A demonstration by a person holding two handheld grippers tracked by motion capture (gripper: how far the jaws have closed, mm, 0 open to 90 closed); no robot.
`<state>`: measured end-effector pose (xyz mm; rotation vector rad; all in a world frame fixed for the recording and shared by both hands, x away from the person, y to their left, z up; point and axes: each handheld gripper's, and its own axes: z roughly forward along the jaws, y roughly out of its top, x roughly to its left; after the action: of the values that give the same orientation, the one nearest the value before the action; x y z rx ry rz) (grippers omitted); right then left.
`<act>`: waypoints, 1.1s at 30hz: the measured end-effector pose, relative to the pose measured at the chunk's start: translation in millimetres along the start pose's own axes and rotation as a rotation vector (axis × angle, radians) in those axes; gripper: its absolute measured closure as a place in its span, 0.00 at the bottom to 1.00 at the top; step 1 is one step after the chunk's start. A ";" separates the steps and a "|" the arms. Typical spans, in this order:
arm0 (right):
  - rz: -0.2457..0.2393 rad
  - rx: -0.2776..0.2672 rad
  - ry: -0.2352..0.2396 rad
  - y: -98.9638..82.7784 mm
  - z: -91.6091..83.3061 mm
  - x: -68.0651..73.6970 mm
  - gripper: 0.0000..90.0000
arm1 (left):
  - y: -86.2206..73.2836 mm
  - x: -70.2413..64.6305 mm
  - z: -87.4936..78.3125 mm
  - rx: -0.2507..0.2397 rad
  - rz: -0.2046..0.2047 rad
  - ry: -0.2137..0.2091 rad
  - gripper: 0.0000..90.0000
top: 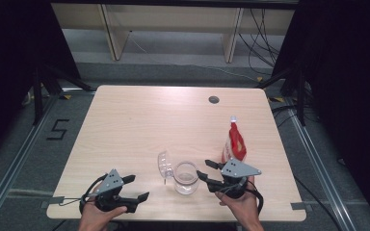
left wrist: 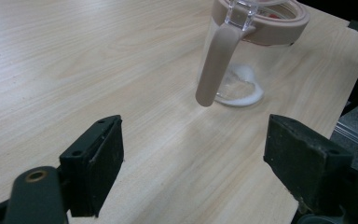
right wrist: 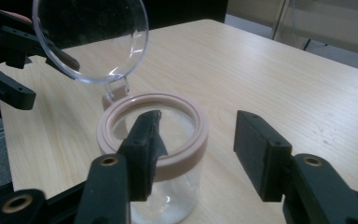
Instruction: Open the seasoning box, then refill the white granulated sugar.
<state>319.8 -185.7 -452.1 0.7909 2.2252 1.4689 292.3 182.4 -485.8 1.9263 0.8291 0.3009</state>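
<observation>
A clear glass jar (top: 185,178) with a pinkish rim stands near the table's front edge. Its round transparent lid (top: 164,163) is hinged back and stands open to the left. A little white powder lies in the jar's bottom (left wrist: 242,91). A red and white pouch (top: 234,142) stands upright behind and to the right of the jar. My right gripper (top: 202,168) sits just right of the jar, open, its jaws pointing at the jar (right wrist: 154,140) and holding nothing. My left gripper (top: 140,186) rests at the front left, open and empty, apart from the jar.
The light wooden table (top: 139,115) has a dark cable hole (top: 214,99) at the back right. Its front edge runs close under both hands. Pale furniture legs and cables stand on the floor beyond the table. Dark curtains flank both sides.
</observation>
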 end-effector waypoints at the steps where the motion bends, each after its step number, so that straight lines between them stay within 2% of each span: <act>1: -0.019 -0.002 -0.001 -0.7 -0.6 -1.1 0.54 | 0.0 0.1 0.0 0.000 0.000 -0.001 0.21; 3: -0.015 0.007 -0.005 -3.6 -3.5 -0.5 0.53 | -0.1 -1.2 1.0 -0.013 -0.010 -0.005 0.21; 4: -0.015 0.000 -0.021 -4.8 -4.4 0.1 0.53 | 0.0 -0.4 0.5 -0.003 0.005 -0.003 0.21; 5: -0.011 0.006 0.001 -6.2 -4.6 -0.5 0.52 | -0.3 -1.1 1.1 -0.004 0.000 -0.004 0.21; 6: 0.017 0.028 -0.012 -7.3 -8.0 1.5 0.52 | -0.3 -1.1 1.1 -0.004 0.000 -0.004 0.21; 7: -0.009 0.018 -0.003 -7.8 -7.5 -0.9 0.51 | -1.3 -2.8 1.1 0.005 -0.020 0.006 0.21; 8: -0.019 0.007 -0.006 -8.7 -8.2 -1.8 0.51 | -1.3 -2.8 1.1 0.005 -0.020 0.006 0.21; 9: -0.006 0.020 -0.002 -9.5 -9.6 -1.1 0.50 | -2.1 -2.6 1.5 0.008 -0.012 0.000 0.21; 11: 0.000 0.008 -0.013 -11.1 -11.9 -0.7 0.50 | -2.4 -3.0 1.6 0.009 -0.009 0.001 0.21; 12: 0.000 0.011 -0.015 -11.6 -13.8 -0.4 0.50 | -2.7 -4.1 2.3 0.009 -0.010 -0.001 0.20; 13: -0.020 0.005 -0.027 -12.0 -15.5 -1.8 0.50 | -2.4 -4.0 2.4 0.012 0.000 0.001 0.20; 15: -0.010 0.019 -0.039 -13.7 -21.1 -0.8 0.50 | -3.0 -4.3 2.5 0.015 0.003 0.005 0.20; 17: -0.005 0.012 -0.048 -15.0 -23.4 -0.7 0.50 | -3.3 -4.9 2.3 0.016 0.002 0.006 0.20; 18: -0.009 0.018 -0.052 -16.0 -26.6 -1.3 0.50 | -3.7 -3.8 3.0 0.009 0.017 -0.003 0.20; 19: 0.014 0.018 -0.070 -19.2 -33.1 -0.8 0.50 | -4.0 -3.9 4.0 0.002 0.013 -0.005 0.20; 21: 0.018 0.012 -0.077 -23.1 -39.1 -2.2 0.50 | -4.0 -3.9 3.2 0.013 0.019 0.000 0.20; 22: 0.008 0.020 -0.097 -24.6 -43.1 -3.4 0.50 | -4.2 -3.9 3.3 0.012 0.020 -0.002 0.20; 23: 0.026 0.024 -0.098 -26.1 -45.3 -3.4 0.50 | -4.2 -3.9 3.3 0.012 0.020 -0.002 0.20; 24: 0.026 0.024 -0.098 -26.1 -45.3 -3.4 0.50 | -4.8 -4.9 3.0 0.018 0.002 0.001 0.20; 27: 0.064 0.039 -0.117 -33.9 -56.4 -2.5 0.50 | -5.1 -4.4 3.7 0.018 0.007 0.000 0.20; 30: 0.071 0.042 -0.122 -37.3 -60.0 -3.3 0.49 | -5.4 -5.0 3.9 0.020 0.002 0.000 0.20; 31: 0.048 0.035 -0.140 -40.4 -63.7 -6.7 0.49 | -5.5 -6.3 4.6 0.017 0.004 -0.001 0.20; 32: 0.048 0.035 -0.140 -40.4 -63.7 -6.7 0.49 | -5.5 -6.3 4.6 0.017 0.004 -0.001 0.20; 33: 0.104 0.058 -0.171 -42.1 -69.5 -4.7 0.49 | -6.1 -7.0 5.7 0.016 0.000 -0.011 0.20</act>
<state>272.9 -251.2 -463.4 1.0251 2.1355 1.3331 287.7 175.5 -493.0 1.9409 0.8265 0.2847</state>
